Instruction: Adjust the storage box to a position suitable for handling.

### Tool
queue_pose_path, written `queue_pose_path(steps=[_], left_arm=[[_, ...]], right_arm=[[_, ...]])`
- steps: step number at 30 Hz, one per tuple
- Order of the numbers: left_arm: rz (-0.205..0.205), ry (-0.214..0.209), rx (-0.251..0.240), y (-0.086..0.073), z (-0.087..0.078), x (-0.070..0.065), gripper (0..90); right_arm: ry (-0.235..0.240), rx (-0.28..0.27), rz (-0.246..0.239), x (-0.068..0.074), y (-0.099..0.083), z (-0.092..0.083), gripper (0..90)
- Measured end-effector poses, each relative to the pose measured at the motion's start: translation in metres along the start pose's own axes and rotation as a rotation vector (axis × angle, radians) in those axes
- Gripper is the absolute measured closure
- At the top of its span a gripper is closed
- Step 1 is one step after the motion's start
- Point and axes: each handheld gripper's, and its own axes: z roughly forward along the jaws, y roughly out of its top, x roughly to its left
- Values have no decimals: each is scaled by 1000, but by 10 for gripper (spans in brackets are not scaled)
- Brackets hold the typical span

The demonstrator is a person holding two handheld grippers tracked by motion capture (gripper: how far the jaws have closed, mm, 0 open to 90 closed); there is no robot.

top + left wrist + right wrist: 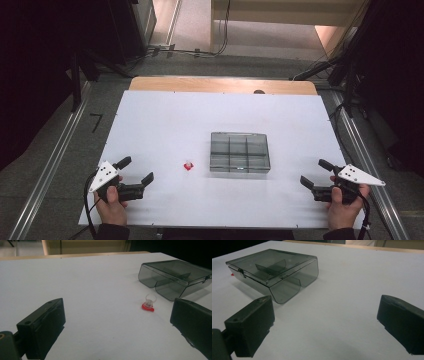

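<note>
Two grippers, both empty, jaws spread wide, resting low near the front edge of the table (150, 115). The left gripper (135, 171) sits at the front left, the right gripper (316, 174) at the front right, each in one of the person's hands.

Between them lies a tiny ring (188, 165): clear band, red top. It sits just left of the box (240, 152), near it but not touching. In the left gripper view the ring (149, 303) rests red side down with the clear loop standing up, so there's not much of a long axis; the red bit seems to stick out toward the box, though it's too small to be sure.

The smoky box (274, 270) is closed, latch on its front side, long side running left to right across the table.

Looks like the left one goes for the ring first. Best bet: come in low, straddle the loop, and close gently on the clear band rather than the red base, since something that small could skid or flip. The right one is well placed to steady the box.
</note>
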Motion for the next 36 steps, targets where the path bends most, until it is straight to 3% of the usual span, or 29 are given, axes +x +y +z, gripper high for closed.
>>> queue_pose_path(steps=[10, 13, 19, 36], left_arm=[[12, 7, 22, 0, 3, -2, 0], [17, 23, 24, 0, 3, -4, 0], [14, 15, 24, 0, 3, -3, 0], [15, -2, 30, 0, 3, -4, 0]], right_arm=[[-5, 21, -40, 7, 3, 0, 0], [-2, 17, -31, 7, 4, -1, 0], [1, 20, -38, 9, 7, -1, 0], [66, 51, -102, 29, 37, 6, 0]])
